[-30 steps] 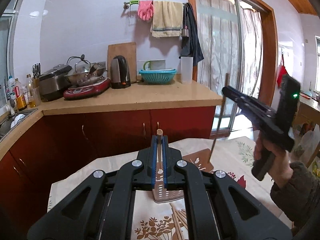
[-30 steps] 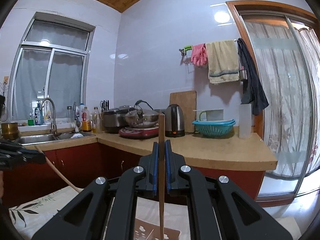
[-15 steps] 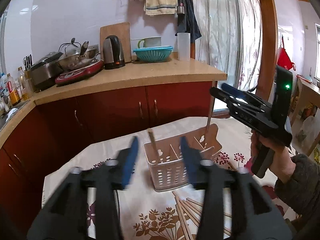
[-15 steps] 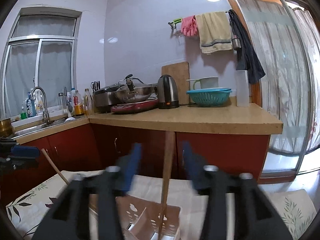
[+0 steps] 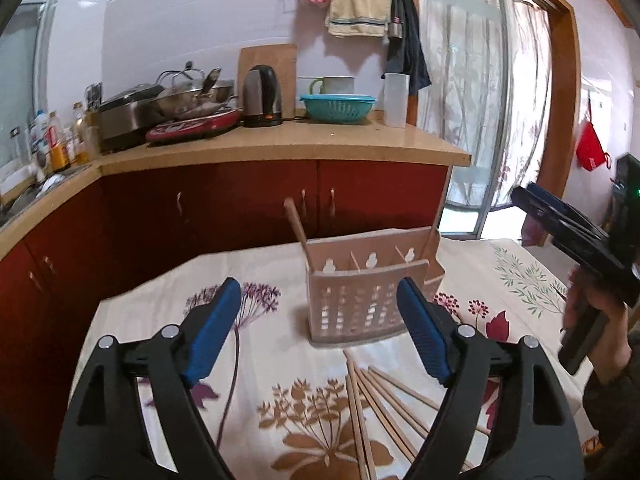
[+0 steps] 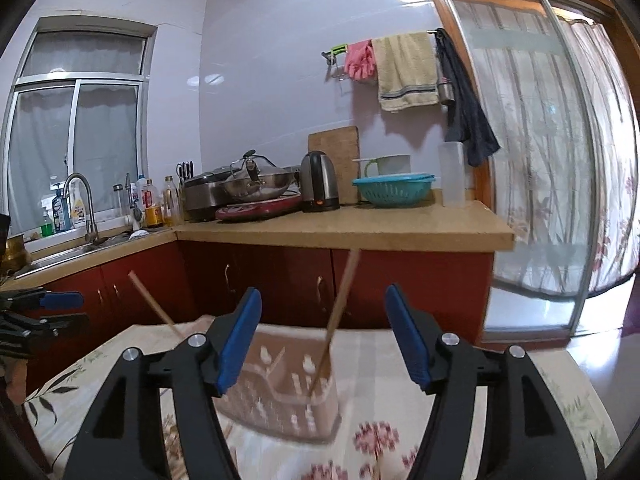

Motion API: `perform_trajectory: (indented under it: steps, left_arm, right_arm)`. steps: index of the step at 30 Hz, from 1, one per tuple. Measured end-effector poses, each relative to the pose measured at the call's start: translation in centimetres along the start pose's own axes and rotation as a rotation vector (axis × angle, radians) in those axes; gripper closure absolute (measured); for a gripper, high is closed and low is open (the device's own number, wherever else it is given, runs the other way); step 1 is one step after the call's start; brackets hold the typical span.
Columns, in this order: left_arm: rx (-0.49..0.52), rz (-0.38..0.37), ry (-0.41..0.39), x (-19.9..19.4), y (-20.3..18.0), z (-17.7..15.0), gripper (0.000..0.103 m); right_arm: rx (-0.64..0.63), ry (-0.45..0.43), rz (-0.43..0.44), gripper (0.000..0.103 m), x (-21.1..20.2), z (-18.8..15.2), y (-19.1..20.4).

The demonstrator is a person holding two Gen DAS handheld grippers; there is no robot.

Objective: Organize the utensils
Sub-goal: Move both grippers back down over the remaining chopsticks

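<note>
caddy (image 5: 362, 304): two chopsticks (image 6: 338, 318) leaning inside | left hand-held gripper (image 5: 320, 330): spread, empty | right hand-held gripper (image 6: 324, 334): spread, empty

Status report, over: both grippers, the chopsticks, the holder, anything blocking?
Left gripper open, empty. Right gripper open, empty. Two chopsticks standing in the holder; loose chopsticks on the tablecloth. Nothing blocking.

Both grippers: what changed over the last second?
The left gripper and right gripper opened and let go of their chopsticks, which now stand tilted in the holder. Loose chopsticks on the tablecloth stayed put.
</note>
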State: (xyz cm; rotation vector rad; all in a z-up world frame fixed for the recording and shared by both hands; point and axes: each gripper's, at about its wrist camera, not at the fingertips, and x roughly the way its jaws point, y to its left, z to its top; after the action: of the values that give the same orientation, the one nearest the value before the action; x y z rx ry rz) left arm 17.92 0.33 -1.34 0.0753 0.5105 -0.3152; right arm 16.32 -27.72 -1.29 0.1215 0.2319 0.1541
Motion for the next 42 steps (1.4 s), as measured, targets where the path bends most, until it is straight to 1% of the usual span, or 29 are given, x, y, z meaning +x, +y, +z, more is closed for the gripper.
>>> perform_trajectory:
  steps: [4, 6, 8, 10, 13, 15, 16, 19, 22, 24, 27, 31, 32, 37, 40, 41, 42]
  left_arm:
    - [-0.043, 0.025, -0.008, -1.3, -0.3, -2.7, 0.024]
    - [-0.066, 0.032, 0.004, -1.7, -0.5, -4.6, 0.024]
    - [-0.078, 0.047, 0.013, -2.2, -0.6, -6.4, 0.024]
    - [-0.081, 0.060, 0.021, -2.6, -0.8, -8.1, 0.024]
    - [-0.080, 0.087, 0.056, -2.9, -1.0, -10.9, 0.024]
    - [-0.097, 0.101, 0.078, -3.4, -0.9, -13.0, 0.025]
    - [-0.109, 0.105, 0.086, -3.6, -0.8, -13.9, 0.025]
    - [-0.141, 0.101, 0.117, -4.2, -0.7, -16.3, 0.028]
    - [-0.147, 0.097, 0.150, -4.2, -1.0, -18.3, 0.036]
    - [-0.156, 0.087, 0.178, -4.1, -1.3, -19.7, 0.041]
    - [-0.163, 0.066, 0.204, -3.8, -1.8, -21.3, 0.043]
    - [-0.137, 0.044, 0.231, -3.2, -2.8, -22.8, 0.048]
    - [-0.130, 0.039, 0.238, -3.0, -3.0, -22.9, 0.050]
    - [-0.132, 0.040, 0.222, -2.7, -2.9, -23.0, 0.055]
    - [-0.139, 0.041, 0.209, -2.6, -2.7, -23.0, 0.061]
    - [-0.142, 0.038, 0.205, -2.5, -2.7, -22.9, 0.065]
    - [-0.144, 0.035, 0.205, -2.5, -2.7, -22.9, 0.066]
  right_arm:
    - [0.015, 0.041, -0.032, 0.039, -2.9, -2.3, -0.8]
    - [0.014, 0.061, -0.051, 0.039, -4.2, -3.8, -1.0]
    - [0.010, 0.081, -0.072, 0.039, -5.3, -5.4, -1.1]
    - [0.014, 0.120, -0.083, 0.039, -6.2, -7.6, -1.2]
    - [0.010, 0.168, -0.091, 0.039, -7.1, -10.5, -1.1]
    - [0.007, 0.200, -0.084, 0.041, -7.7, -12.5, -0.9]
    - [0.005, 0.217, -0.081, 0.044, -7.9, -13.5, -0.8]
    - [-0.003, 0.265, -0.065, 0.046, -8.3, -16.0, -0.5]
    - [-0.016, 0.294, -0.060, 0.051, -8.6, -17.8, -0.2]
    - [-0.011, 0.312, -0.057, 0.052, -8.7, -18.6, -0.2]
    - [-0.015, 0.317, -0.061, 0.052, -9.0, -19.2, -0.4]
    - [-0.014, 0.312, -0.065, 0.052, -9.3, -19.4, -0.5]
    - [-0.013, 0.312, -0.065, 0.052, -9.3, -19.4, -0.4]
    - [-0.014, 0.312, -0.060, 0.052, -9.3, -19.3, -0.3]
    - [-0.013, 0.312, -0.057, 0.052, -9.3, -19.2, -0.3]
    - [-0.013, 0.312, -0.056, 0.052, -9.3, -19.2, -0.3]
    - [-0.014, 0.311, -0.055, 0.052, -9.3, -19.2, -0.2]
